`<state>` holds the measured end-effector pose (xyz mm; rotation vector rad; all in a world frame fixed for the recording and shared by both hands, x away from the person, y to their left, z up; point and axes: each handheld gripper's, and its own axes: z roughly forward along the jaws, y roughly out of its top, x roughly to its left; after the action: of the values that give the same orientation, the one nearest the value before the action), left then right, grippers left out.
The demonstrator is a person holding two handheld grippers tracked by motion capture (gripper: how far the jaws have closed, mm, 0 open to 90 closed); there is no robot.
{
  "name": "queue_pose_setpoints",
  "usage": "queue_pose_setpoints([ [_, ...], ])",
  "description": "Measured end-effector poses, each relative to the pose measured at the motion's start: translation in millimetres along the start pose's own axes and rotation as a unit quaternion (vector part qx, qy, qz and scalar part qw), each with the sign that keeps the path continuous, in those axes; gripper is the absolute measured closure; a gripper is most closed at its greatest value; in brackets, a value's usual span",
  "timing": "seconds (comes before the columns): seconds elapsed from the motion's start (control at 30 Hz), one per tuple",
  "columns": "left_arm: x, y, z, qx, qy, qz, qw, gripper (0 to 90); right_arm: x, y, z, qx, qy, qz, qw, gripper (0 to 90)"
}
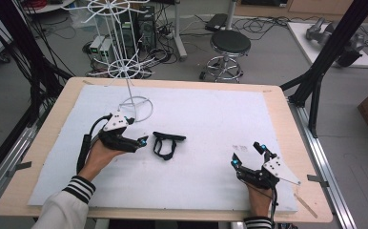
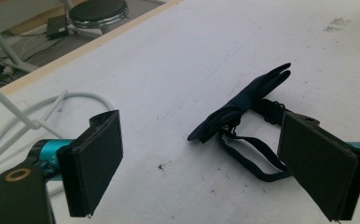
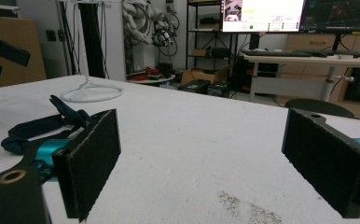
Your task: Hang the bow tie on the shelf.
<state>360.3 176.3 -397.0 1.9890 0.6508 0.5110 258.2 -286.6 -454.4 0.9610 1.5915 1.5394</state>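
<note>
nearest the lens, wide-apart black padded jaws of the left gripper [image 2: 201, 158], gaping and holding nothing, with the dark navy fabric eye mask with thin black elastic straps [image 2: 243, 105] lying on the white foam-covered table [image 1: 210, 143] just ahead, between the pads and nearer the right one. right gripper [image 1: 250, 155] likewise spread wide and empty, resting well apart from the mask. likely trouble: pinching only a loose strap [image 2: 255, 156], leaving the mask dangling or slipping, or snagging the white wire display stand [image 1: 129, 81] close behind; no containers anywhere on the table.
</note>
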Motion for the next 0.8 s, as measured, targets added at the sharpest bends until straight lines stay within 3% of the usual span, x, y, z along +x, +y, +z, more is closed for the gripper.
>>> queue_pose_setpoints([
  [0.27, 3.5, 5.7, 16.4, 0.045, -0.034, -0.004, 0.9984, 16.5, -0.2, 0.0, 0.1, -0.002, -0.001, -0.001, 1.0, 10.7],
  [0.6, 2.7, 14.7, 32.4, 0.073, -0.053, 0.006, 0.9959, 18.7, -0.2, -0.1, -0.4, -0.003, -0.001, 0.0, 1.0, 10.7],
  [0.8, 4.2, 17.9, 40.8, 0.103, -0.066, 0.022, 0.9923, 20.5, -0.3, -0.1, -0.4, -0.003, -0.001, -0.001, 1.0, 10.7],
])
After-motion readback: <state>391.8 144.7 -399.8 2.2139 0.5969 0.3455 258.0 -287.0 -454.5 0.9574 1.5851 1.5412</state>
